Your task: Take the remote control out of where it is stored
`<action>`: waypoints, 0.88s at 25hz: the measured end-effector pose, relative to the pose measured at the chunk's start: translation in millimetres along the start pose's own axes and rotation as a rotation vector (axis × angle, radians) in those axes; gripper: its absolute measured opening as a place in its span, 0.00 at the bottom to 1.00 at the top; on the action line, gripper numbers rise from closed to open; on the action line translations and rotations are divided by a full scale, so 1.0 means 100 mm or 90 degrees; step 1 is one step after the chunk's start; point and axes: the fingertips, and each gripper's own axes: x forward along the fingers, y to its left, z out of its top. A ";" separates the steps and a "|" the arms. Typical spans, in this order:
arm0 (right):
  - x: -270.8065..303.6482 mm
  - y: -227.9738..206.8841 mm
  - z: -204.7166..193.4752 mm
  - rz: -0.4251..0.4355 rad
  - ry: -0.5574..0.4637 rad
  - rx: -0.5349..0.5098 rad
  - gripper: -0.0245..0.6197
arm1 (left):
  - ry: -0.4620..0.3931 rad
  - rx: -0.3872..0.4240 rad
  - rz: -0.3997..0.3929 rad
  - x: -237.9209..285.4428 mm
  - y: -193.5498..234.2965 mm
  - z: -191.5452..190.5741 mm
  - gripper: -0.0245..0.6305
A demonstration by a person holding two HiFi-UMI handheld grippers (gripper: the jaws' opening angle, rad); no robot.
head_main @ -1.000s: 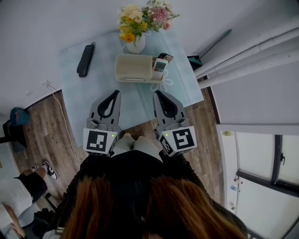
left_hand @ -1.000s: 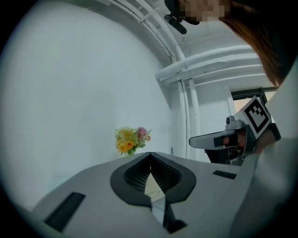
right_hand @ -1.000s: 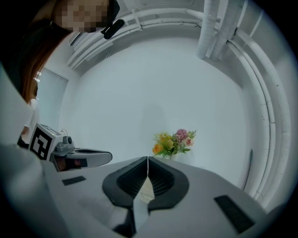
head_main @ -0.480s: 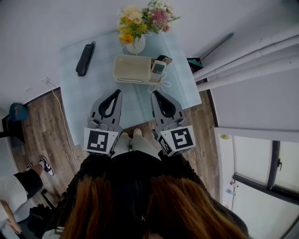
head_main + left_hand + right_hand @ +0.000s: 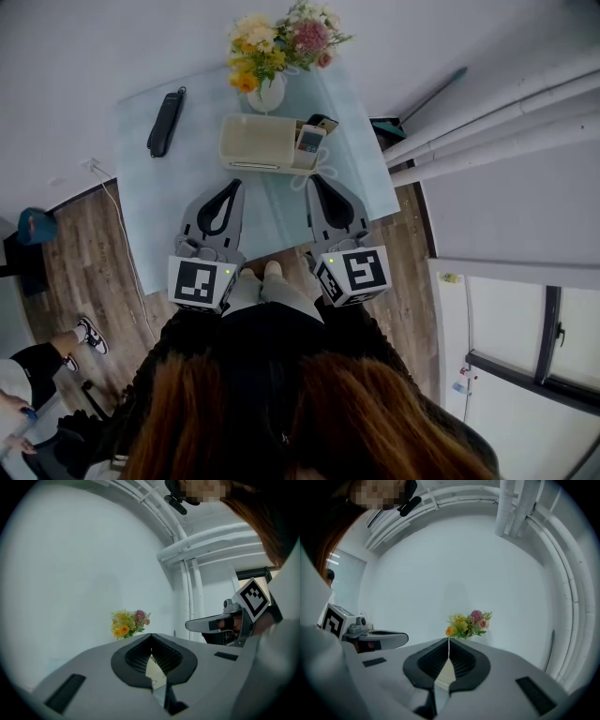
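We hold the left gripper (image 5: pixel 230 187) and the right gripper (image 5: pixel 315 180) over the near edge of the desk (image 5: pixel 155 197), each pair of fingers pressed together on nothing. The remote control (image 5: pixel 308 141) stands in the right-end compartment of the cream box (image 5: pixel 255 143), which sits toward the desk's far edge just beside the flower vase (image 5: pixel 266 92).

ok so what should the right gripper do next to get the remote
Probably open the right gripper and move it forward to the remote: its jaws are shut and empty, short of the box, and the remote stands in the box's right end.
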 end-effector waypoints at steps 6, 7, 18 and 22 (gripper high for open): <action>0.13 -0.16 -0.06 -0.024 0.008 -0.001 0.06 | 0.013 -0.001 0.014 0.04 0.02 -0.01 0.04; 0.15 -0.19 -0.09 -0.027 0.011 -0.003 0.06 | 0.008 0.000 0.013 0.04 0.01 0.00 0.04; 0.59 -0.67 -0.45 -0.102 0.050 0.003 0.06 | 0.001 0.005 0.021 0.07 0.04 0.03 0.04; 0.75 -0.81 -0.71 -0.128 0.071 0.034 0.06 | 0.004 0.009 0.020 0.07 0.03 0.04 0.04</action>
